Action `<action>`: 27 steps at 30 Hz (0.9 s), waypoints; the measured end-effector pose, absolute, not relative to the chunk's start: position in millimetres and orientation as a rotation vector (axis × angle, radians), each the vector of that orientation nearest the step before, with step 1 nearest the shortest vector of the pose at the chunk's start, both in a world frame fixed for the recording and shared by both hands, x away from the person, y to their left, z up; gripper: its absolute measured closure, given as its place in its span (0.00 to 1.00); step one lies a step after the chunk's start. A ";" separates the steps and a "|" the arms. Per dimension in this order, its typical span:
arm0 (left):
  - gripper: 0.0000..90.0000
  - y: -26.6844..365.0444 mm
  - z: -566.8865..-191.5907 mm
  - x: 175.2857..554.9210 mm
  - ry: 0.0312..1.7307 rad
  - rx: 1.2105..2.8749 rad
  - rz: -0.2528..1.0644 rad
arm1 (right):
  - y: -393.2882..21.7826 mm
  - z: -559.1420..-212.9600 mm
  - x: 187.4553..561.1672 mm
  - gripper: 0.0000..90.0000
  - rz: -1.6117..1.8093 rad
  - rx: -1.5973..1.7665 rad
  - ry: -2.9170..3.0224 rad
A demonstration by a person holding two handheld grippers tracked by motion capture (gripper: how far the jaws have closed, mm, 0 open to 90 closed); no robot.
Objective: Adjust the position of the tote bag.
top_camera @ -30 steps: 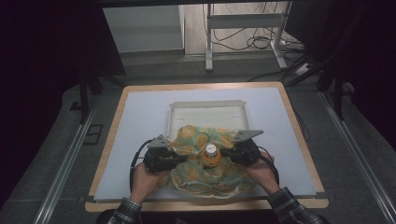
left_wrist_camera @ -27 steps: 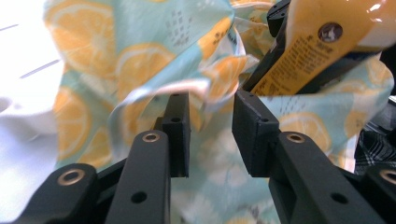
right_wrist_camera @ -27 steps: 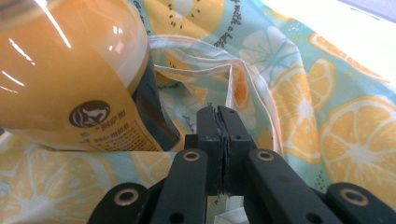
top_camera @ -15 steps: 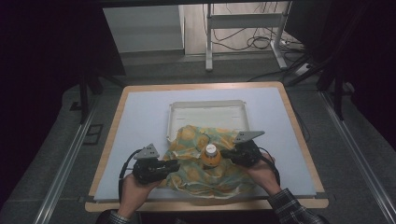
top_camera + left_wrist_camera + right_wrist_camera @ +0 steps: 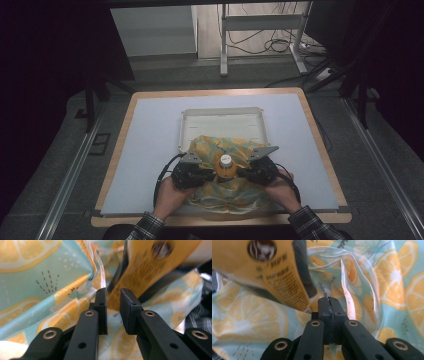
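Bottle: the orange bottle with a white cap stands upright on the lemon-print teal cloth, between your two grippers.
Left gripper: fingers have just been closing, gap remains, bottle ahead of them.
Right gripper: fingers pressed together on a cloth fold.
Tabletop: white tray behind.

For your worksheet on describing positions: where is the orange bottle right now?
In the high view the orange bottle stands upright on the lemon-print cloth near the table's front edge, between the left tool and the right tool, just in front of the white tray.
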State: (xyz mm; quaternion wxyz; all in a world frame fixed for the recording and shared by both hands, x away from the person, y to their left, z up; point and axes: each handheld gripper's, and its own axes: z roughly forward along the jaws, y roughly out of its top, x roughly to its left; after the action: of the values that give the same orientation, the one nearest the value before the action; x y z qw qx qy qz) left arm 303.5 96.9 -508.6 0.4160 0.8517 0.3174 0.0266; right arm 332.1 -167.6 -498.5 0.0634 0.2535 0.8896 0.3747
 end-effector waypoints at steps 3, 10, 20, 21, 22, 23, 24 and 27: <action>0.85 96.8 -514.0 302.2 0.794 2.171 0.043 | -166.3 -505.1 326.1 0.99 1.085 0.742 2.727; 0.86 94.5 -523.3 293.5 0.777 2.226 -0.005 | -167.1 -514.7 314.4 0.99 1.036 0.713 2.789; 0.87 96.7 -531.7 273.1 0.751 2.271 -0.084 | -170.1 -519.4 295.0 0.99 1.023 0.679 2.851; 0.87 96.9 -532.3 270.4 0.748 2.272 -0.095 | -170.7 -519.6 292.8 0.99 1.026 0.677 2.858; 0.87 97.3 -532.6 268.6 0.745 2.273 -0.105 | -171.1 -519.8 290.7 0.99 1.029 0.677 2.866; 0.88 97.9 -533.0 266.0 0.742 2.271 -0.123 | -171.3 -520.1 289.2 0.99 1.028 0.675 2.871; 0.88 98.5 -532.8 264.4 0.741 2.273 -0.125 | -172.3 -520.4 285.7 0.99 1.033 0.671 2.881; 0.87 100.7 -528.3 264.0 0.739 2.268 -0.101 | -172.9 -519.2 285.4 0.99 1.027 0.671 2.883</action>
State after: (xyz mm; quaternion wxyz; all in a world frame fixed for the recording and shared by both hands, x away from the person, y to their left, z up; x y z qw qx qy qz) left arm 264.0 100.7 -528.3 0.3682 0.8832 0.2879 -0.0394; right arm 285.4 -172.9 -519.2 0.0040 0.2140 0.9202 0.3278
